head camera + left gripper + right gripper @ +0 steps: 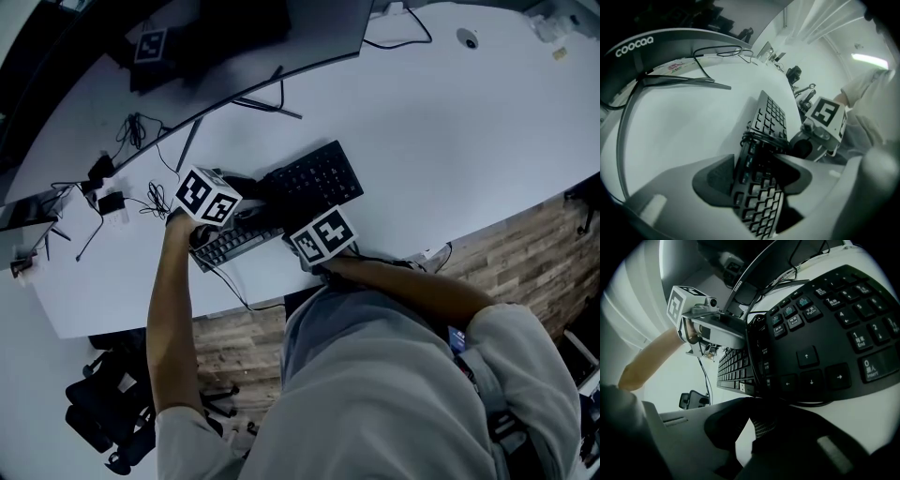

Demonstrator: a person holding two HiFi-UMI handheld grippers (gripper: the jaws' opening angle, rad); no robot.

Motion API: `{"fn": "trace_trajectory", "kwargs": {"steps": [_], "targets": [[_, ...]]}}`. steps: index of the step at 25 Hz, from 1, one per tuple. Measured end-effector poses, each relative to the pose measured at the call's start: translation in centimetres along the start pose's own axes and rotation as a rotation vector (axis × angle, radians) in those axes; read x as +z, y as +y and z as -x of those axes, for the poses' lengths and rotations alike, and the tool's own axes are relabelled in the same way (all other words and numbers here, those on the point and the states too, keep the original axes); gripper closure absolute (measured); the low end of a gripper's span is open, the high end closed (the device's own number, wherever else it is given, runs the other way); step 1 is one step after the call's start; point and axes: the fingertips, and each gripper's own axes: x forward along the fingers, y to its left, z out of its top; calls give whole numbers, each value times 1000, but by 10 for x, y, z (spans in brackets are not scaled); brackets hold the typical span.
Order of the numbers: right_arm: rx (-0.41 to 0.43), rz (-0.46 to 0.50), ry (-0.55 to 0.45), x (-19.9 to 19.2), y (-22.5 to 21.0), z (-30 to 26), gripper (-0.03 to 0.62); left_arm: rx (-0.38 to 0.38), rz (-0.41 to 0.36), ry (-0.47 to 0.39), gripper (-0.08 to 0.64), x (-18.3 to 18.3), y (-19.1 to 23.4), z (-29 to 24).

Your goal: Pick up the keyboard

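left gripper view: left hand-held gripper [758, 174] pinching keyboard [771, 117]; right hand-held gripper [751, 420] slightly parted.

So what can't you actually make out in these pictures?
The keyboard middle: head view, covered by the left hand-held gripper and right hand-held gripper.
Whether the right one actually pinches the keyboard: right gripper view, dark pads blend into it.
The monitor top: cut by the head view's upper edge.
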Motion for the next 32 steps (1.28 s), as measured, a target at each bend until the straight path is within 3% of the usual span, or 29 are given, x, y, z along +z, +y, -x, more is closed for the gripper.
{"fn": "trace_trajectory", "kwargs": {"steps": [5,27,32], "targets": [[-1,5,3,-2,-1,2,592,-11,-32,36,560,0,-12,-1],[-27,37,18,-13,1,3,592,-81,101,2,560,-8,-37,25],[-26,41,19,-15,0,3,592,-69,55,32,560,-13,-46,24]]}}
